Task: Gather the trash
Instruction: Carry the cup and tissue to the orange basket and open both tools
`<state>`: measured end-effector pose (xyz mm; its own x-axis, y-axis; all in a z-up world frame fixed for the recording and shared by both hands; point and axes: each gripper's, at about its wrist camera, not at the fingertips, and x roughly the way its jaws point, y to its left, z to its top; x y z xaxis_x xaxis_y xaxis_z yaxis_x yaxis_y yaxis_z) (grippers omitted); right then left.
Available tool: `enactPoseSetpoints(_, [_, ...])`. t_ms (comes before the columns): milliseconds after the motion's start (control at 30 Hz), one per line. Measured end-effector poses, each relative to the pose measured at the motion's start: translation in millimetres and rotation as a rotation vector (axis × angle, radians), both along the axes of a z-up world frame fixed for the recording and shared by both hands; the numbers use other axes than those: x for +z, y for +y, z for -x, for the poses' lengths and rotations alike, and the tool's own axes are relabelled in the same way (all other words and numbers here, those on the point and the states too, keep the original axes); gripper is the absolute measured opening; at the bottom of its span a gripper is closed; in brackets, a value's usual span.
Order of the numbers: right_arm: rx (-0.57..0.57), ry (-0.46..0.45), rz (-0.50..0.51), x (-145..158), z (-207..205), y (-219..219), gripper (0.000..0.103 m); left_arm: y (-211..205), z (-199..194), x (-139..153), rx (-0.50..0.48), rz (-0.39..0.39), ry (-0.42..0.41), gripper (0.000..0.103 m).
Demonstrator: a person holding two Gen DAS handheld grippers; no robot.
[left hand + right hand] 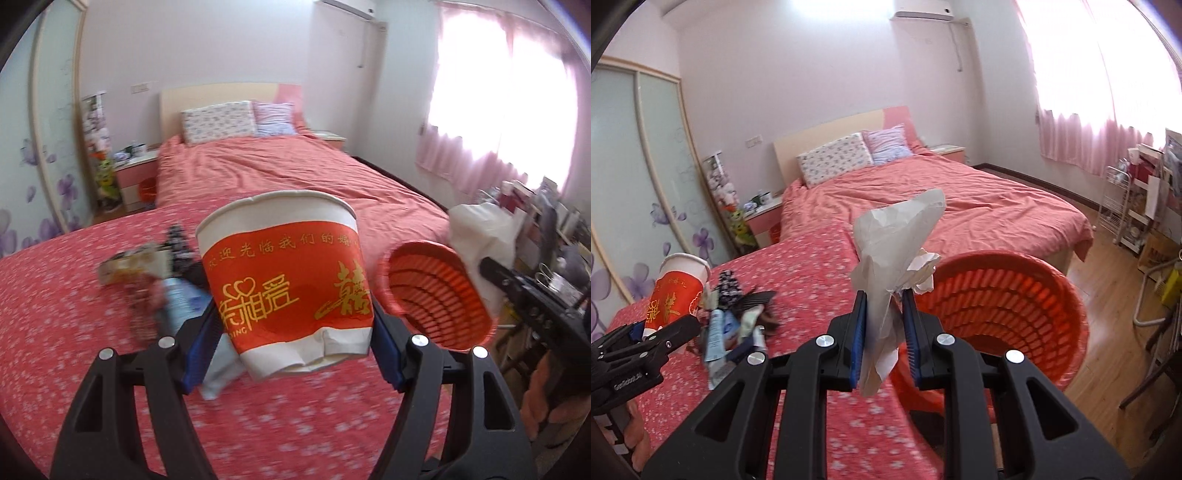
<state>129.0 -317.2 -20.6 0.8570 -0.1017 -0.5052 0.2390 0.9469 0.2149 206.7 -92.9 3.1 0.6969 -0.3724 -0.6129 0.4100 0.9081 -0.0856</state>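
Observation:
My left gripper (295,314) is shut on a crumpled red and white paper cup (284,280) and holds it above the red flowered cloth; the cup also shows in the right wrist view (677,291). My right gripper (884,306) is shut on a crumpled white tissue (897,240), held up beside the rim of a red slatted plastic basket (1008,310). The basket lies tilted at the right, also in the left wrist view (439,295). A pile of trash (155,288) with wrappers and a tube lies on the cloth; it shows in the right wrist view (735,321).
A table with a red flowered cloth (92,350) stands before a bed with a pink cover (288,166). A wardrobe (635,177) stands left, a nightstand (135,173) by the bed. Shelves with clutter (1141,206) and wooden floor (1108,288) lie right.

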Motion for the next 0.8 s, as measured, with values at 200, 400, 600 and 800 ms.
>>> enactPoseSetpoints(200, [-0.043, 0.004, -0.021, -8, 0, -30, 0.02, -57, -7, -11, -0.082, -0.002, 0.022, 0.071])
enactPoseSetpoints(400, [-0.077, 0.011, -0.053, -17, -2, -60, 0.02, -102, -14, -30, -0.156, -0.02, 0.036, 0.071])
enactPoseSetpoints(600, [-0.091, 0.018, -0.094, -29, -8, -84, 0.02, -151, -24, -46, -0.224, -0.049, 0.053, 0.071])
enactPoseSetpoints(800, [-0.096, 0.022, -0.121, -37, -12, -102, 0.021, -192, -35, -64, -0.269, -0.086, 0.068, 0.071])
